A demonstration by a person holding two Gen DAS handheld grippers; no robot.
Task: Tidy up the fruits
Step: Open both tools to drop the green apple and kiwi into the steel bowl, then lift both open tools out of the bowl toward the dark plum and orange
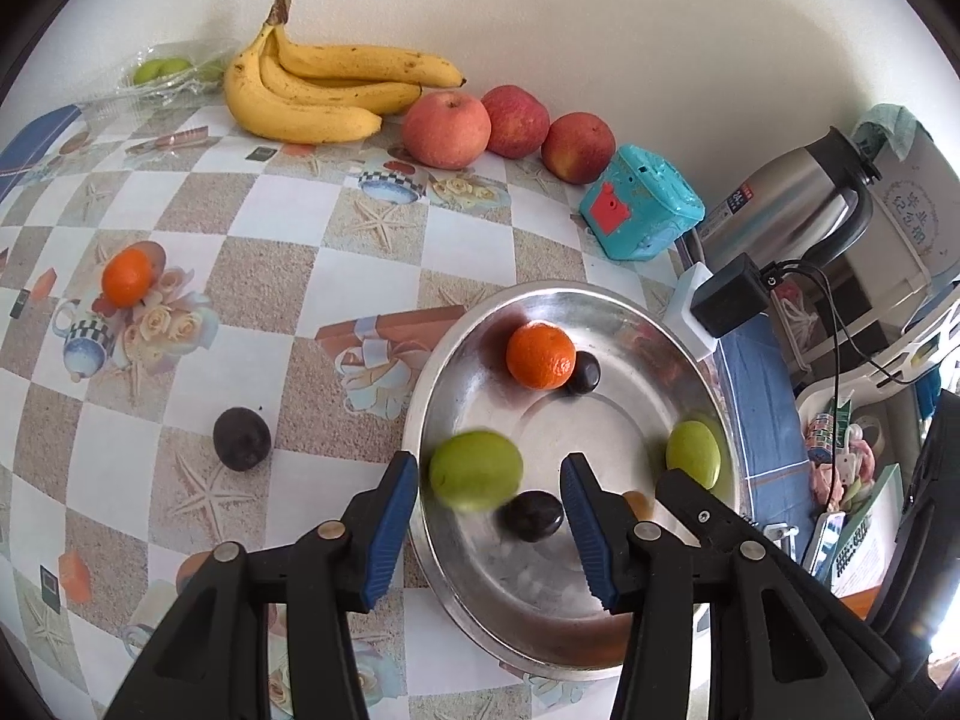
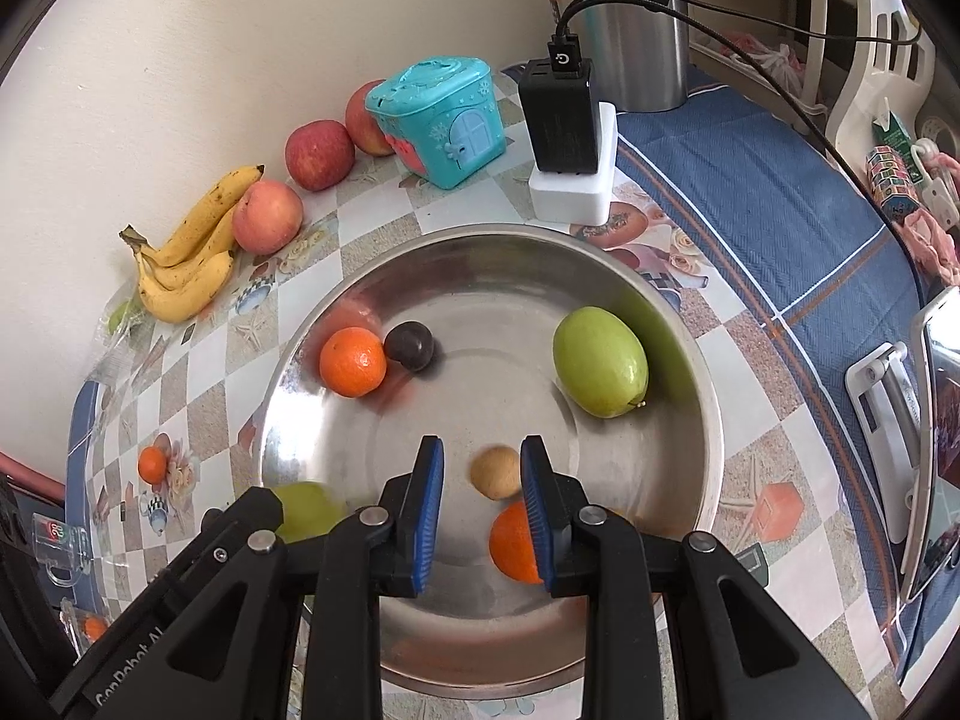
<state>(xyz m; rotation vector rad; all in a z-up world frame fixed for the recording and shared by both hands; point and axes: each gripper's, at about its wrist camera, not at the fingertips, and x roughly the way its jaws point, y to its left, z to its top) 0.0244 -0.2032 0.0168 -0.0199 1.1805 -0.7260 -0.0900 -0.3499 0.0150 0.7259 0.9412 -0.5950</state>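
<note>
A steel bowl (image 1: 600,306) (image 2: 492,240) holds an orange (image 1: 540,355) (image 2: 351,362), a dark plum (image 1: 583,373) (image 2: 409,345), a green fruit (image 1: 693,453) (image 2: 600,361), a second plum (image 1: 531,515), a small tan fruit (image 2: 494,471) and another orange (image 2: 513,540). My left gripper (image 1: 489,531) is open over the bowl's near rim; a blurred green fruit (image 1: 475,469) is loose between its fingers, apparently falling. My right gripper (image 2: 482,513) is open over the bowl, the tan fruit loose between its fingertips. An orange (image 1: 126,277) and a plum (image 1: 241,438) lie on the table.
Bananas (image 1: 324,90) (image 2: 186,258) and three apples (image 1: 447,129) (image 2: 267,216) lie along the wall. A bag of green fruit (image 1: 168,69) sits far left. A teal toy house (image 1: 642,201) (image 2: 441,120), a charger (image 2: 561,114) and a steel kettle (image 1: 798,204) stand by the bowl.
</note>
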